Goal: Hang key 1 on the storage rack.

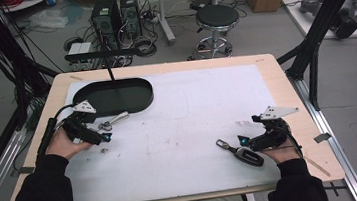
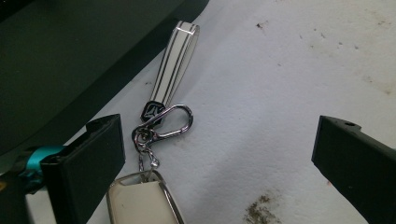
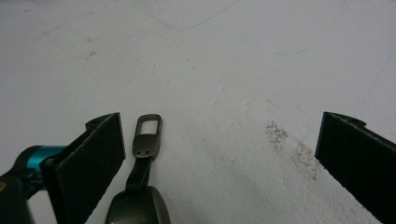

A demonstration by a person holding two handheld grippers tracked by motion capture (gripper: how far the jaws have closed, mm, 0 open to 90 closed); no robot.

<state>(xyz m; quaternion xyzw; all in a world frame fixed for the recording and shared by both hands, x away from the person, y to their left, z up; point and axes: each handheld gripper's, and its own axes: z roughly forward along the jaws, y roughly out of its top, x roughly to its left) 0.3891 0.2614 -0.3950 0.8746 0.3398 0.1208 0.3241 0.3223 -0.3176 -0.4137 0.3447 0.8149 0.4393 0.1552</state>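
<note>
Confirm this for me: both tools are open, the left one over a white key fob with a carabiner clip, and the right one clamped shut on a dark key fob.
One thing is wrong. The right tool is not clamped: the right gripper view shows its jaws wide apart, with the dark key fob lying on the white table cover beside one jaw. The left tool is open over the white key fob and its carabiner clip, as stated.

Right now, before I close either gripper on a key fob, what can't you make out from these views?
- Pale key fob, left gripper view: body cut off by the bottom edge, left side behind the near jaw.
- Dark key fob, right gripper view: only its top end shows, the rest cut off by the bottom edge.
- Small bit on the white mat, high view: too small to identify.
- Carabiner clip and chain: too small in the high view.
</note>
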